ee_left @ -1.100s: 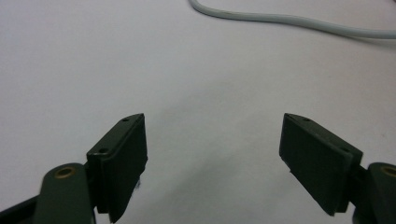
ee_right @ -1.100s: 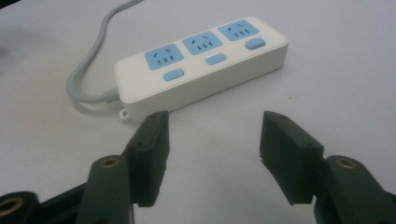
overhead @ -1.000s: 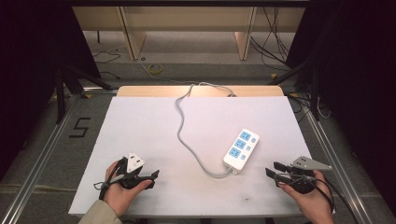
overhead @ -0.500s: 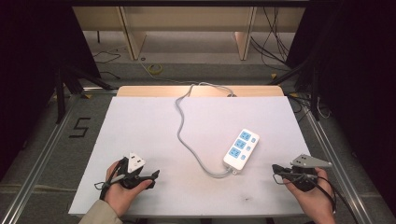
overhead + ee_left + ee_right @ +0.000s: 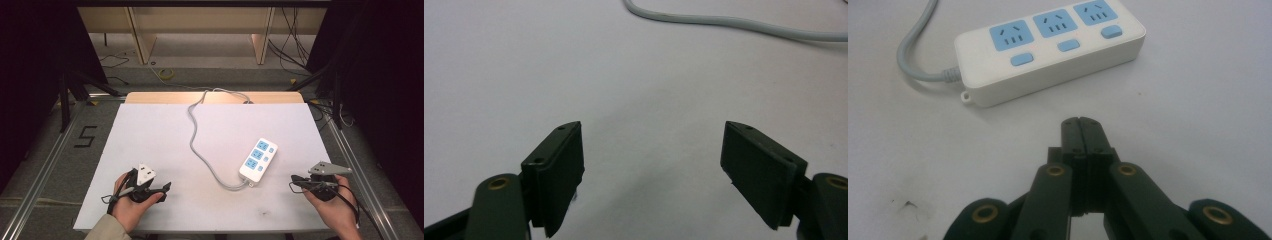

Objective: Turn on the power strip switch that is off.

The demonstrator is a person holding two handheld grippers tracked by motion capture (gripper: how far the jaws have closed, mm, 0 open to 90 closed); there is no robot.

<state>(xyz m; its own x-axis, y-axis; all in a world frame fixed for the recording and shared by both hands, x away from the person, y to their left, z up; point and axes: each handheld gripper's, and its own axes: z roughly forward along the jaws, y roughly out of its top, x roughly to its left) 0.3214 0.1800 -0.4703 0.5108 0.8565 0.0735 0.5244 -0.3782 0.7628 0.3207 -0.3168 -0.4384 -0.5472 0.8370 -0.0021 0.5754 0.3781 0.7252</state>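
A white power strip (image 5: 258,159) with three blue sockets and blue switches lies on the right half of the white table (image 5: 150,135); the right gripper view shows the power strip (image 5: 1050,47) just ahead of the jaws. Its grey cable (image 5: 192,125) snakes back to the table's far edge, and the cable (image 5: 734,22) crosses the top of the left gripper view. My left gripper (image 5: 165,187) rests near the front left, open, nothing between its pads (image 5: 559,175). My right gripper (image 5: 292,184) sits at the front right, shut and empty, pointing at the strip.
A small dark smudge (image 5: 907,204) marks the table near the right gripper. Metal rails (image 5: 45,170) run along both sides of the table. Beyond the far edge are a wooden board (image 5: 160,97), floor cables (image 5: 167,74) and dark stands.
The right gripper's jaws have closed together and the hand has shifted slightly toward the front edge. The left hand and the power strip have stayed put.
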